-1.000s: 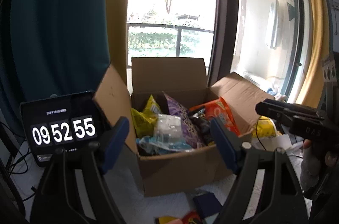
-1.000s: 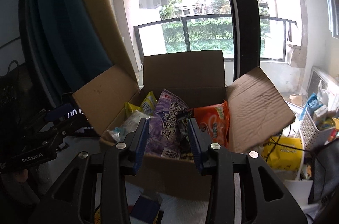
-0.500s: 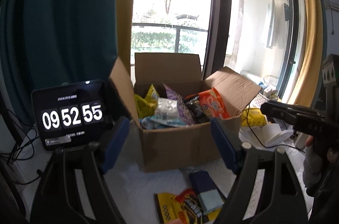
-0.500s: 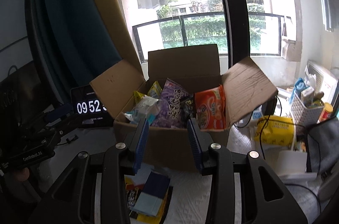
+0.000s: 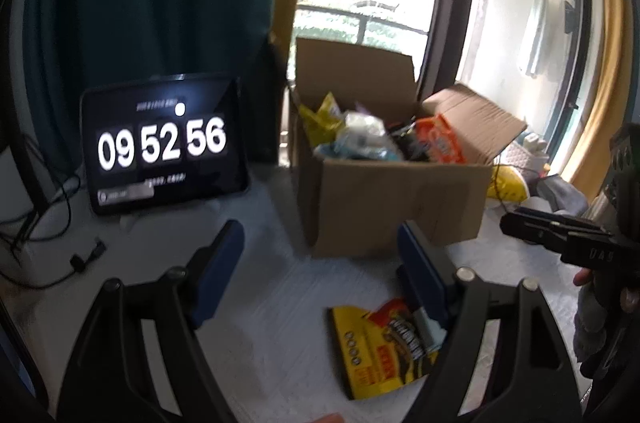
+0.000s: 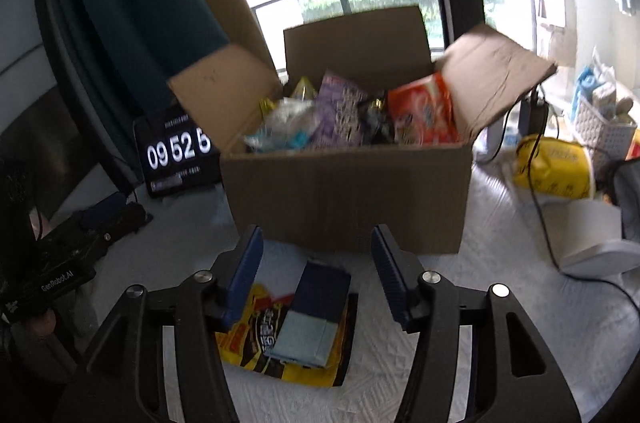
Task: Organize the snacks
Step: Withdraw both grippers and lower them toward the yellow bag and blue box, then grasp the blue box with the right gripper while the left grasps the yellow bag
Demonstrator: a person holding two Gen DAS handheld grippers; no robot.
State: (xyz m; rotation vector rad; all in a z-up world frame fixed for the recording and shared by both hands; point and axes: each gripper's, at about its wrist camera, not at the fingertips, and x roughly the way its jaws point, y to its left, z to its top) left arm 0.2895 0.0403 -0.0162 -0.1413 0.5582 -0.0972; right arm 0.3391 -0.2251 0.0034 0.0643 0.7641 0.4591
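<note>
An open cardboard box stands on the white table, stuffed with snack bags: orange, purple, yellow and a clear pack. In front of it a dark blue and pale blue packet lies on a yellow-and-black snack bag. My right gripper hangs above that packet, its jaws opening with nothing gripped. My left gripper stands open over bare table left of the yellow bag; its right finger hides the blue packet.
A tablet clock leans at the left by dark curtains, with cables beside it. To the right sit a yellow bag, a white basket, white objects and cords. The other gripper's body shows at the right edge of the left wrist view.
Both grippers have pulled back from the box and sunk toward the table, so the yellow bag and blue packet come into view. The right gripper's jaws have widened.
</note>
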